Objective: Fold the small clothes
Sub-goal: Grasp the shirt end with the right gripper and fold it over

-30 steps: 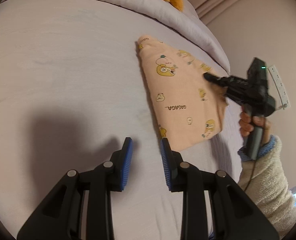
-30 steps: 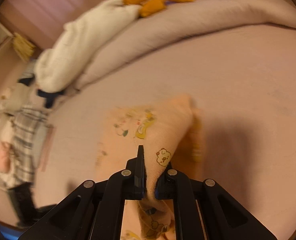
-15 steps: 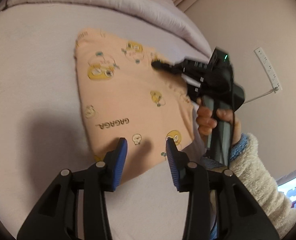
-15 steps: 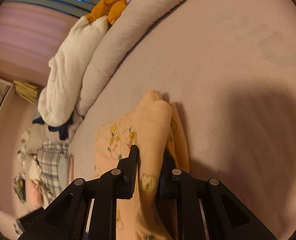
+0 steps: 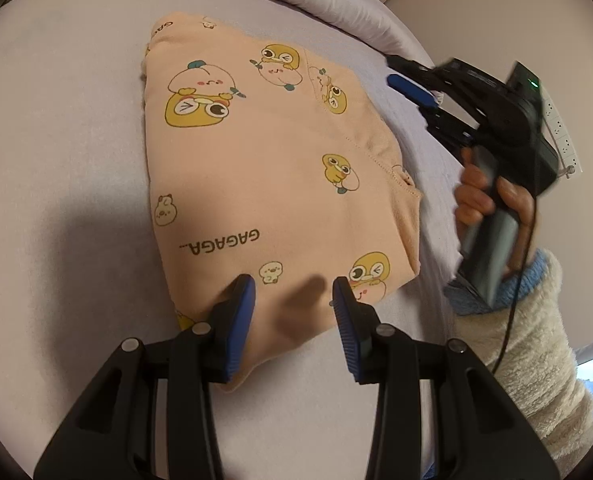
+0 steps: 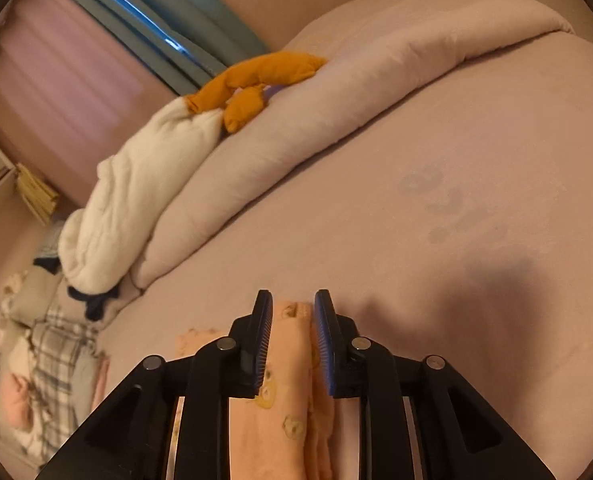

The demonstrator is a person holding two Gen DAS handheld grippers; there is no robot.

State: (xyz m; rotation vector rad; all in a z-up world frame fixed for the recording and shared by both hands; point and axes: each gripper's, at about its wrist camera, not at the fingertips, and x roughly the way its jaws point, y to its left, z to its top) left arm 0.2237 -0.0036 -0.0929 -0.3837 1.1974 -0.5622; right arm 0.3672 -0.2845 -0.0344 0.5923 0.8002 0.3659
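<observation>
Lying flat on the lilac bed sheet point(image 5: 64, 168), the peach printed garment point(image 5: 272, 168) is already folded into a compact block, cartoon ducks and lettering up, its far edge near the rolled duvet point(image 5: 320, 4).

Left gripper point(image 5: 294, 294): jaws parted, blue pads hanging over the garment's near edge, one to each side of a small chick print. No cloth pinched between them; whether the tips touch the fabric cannot be told.

Right gripper point(image 6: 292, 336): jaws opening. In the right wrist view a folded edge of the peach cloth lies between the pads, with a visible gap on the right side, so it reads as let go, not clamped. In the left wrist view the same tool sits off the garment's right edge, clear of it, held in a hand point(image 5: 492, 204) with a fleecy sleeve point(image 5: 536, 344).

Judgement: the step is releasing the last fold and settling it.
- Draw the right tool straight back along the fold line, so the pad ribs do not drag the top layer open.
- Use the left pads to press the near edge down lightly while the other withdraws.
- The soft knit will likely spring up at the thick seamed corner on the right; a smoothing pass there would help.

Beyond: a white quilt point(image 6: 136, 200) and an orange cloth point(image 6: 256, 80) on the duvet, and a heap of other laundry point(image 6: 36, 360) at the left.
</observation>
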